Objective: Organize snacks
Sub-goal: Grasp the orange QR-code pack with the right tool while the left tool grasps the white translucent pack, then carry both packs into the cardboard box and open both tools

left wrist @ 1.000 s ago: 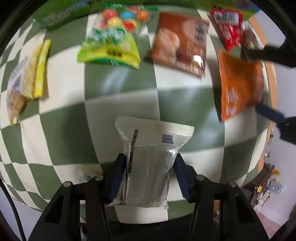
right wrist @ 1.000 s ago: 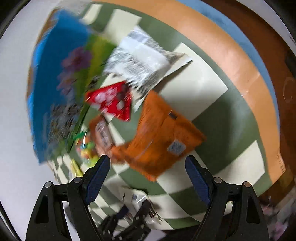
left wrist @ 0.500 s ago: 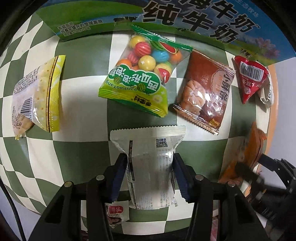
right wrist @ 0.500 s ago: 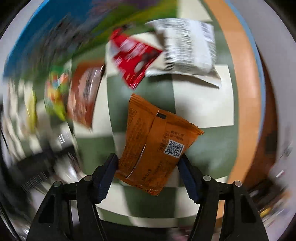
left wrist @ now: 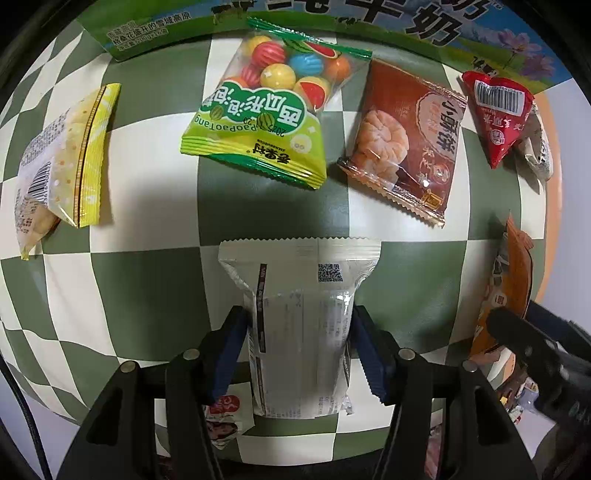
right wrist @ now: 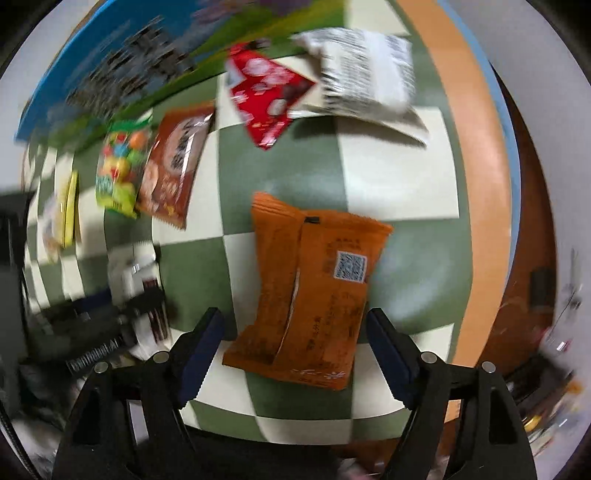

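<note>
A white snack packet [left wrist: 299, 332] lies flat on the green-and-cream checked tablecloth [left wrist: 147, 295], between the pads of my left gripper [left wrist: 298, 314]. The jaws are opening and the pads stand just off its sides. An orange packet [right wrist: 314, 288] lies on the cloth between the fingers of my right gripper [right wrist: 293, 314]. Those jaws are opening too, with a clear gap on the left side. In the left wrist view the orange packet [left wrist: 506, 288] shows at the right edge with the right gripper [left wrist: 535, 350] over it.
Along the far side lie a yellow packet [left wrist: 62, 166], a green gumball bag [left wrist: 266, 122], a brown pastry packet [left wrist: 406, 147], a red triangular packet [left wrist: 495, 114] and a white printed packet [right wrist: 365, 85]. Behind them stands a milk box [left wrist: 332, 22]. The table's orange rim [right wrist: 480, 184] runs on the right.
The left gripper carried the white packet closer to the snack row, then loosened on it. The right gripper rolled, closed in around the orange packet, then widened again.
</note>
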Demonstrator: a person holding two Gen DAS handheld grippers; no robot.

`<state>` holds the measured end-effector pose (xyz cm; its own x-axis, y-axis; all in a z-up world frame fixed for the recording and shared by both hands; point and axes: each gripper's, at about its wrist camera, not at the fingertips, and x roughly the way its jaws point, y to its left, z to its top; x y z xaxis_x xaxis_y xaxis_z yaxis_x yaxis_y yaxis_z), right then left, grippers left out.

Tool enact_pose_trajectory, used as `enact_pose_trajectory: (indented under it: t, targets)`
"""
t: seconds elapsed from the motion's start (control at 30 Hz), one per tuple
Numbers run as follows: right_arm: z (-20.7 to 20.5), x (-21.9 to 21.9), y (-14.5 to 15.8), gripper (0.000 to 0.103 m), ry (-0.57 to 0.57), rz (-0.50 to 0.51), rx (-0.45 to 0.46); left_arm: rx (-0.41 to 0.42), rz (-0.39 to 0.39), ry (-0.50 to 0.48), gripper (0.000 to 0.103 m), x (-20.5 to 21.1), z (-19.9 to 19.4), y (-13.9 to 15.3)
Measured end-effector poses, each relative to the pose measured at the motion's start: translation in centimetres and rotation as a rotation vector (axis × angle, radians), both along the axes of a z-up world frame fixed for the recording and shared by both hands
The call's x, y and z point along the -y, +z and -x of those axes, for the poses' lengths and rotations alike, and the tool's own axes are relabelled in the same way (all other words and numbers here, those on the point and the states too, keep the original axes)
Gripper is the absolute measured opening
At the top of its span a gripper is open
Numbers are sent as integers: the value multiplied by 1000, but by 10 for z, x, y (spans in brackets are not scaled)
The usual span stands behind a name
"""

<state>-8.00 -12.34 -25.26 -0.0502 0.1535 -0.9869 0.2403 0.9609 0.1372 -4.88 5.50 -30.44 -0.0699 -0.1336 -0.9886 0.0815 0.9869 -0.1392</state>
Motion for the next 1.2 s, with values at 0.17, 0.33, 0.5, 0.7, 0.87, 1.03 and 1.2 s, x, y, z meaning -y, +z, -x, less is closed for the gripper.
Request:
enact_pose_trajectory:
  t: [0.17,0.33,0.5,0.7,0.87,1.03,1.2]
  targets:
    - [15,32,-12,62,-168,-25,1,42,-3,-11,48,-5,19,15]
    - [24,45,-2,49,-163,-9,45,87,1,-30,47,-4,25,41]
    - [28,40,37,48,-123,-35,106,161,60,-36,46,-3,28,90]
    - [-1,37,118,48,-41,-93,247,289,161,-18,45,-6,-1,170]
    - [-47,26,172,47,6,-133,355,354,208,-8,45,-19,-52,216]
    - [-116,2,192,48,38,-106,415,352,189,-10,45,-25,-111,226]
    - [-172,7,189,47,46,-88,387,254,173,-3,45,-20,-173,206]
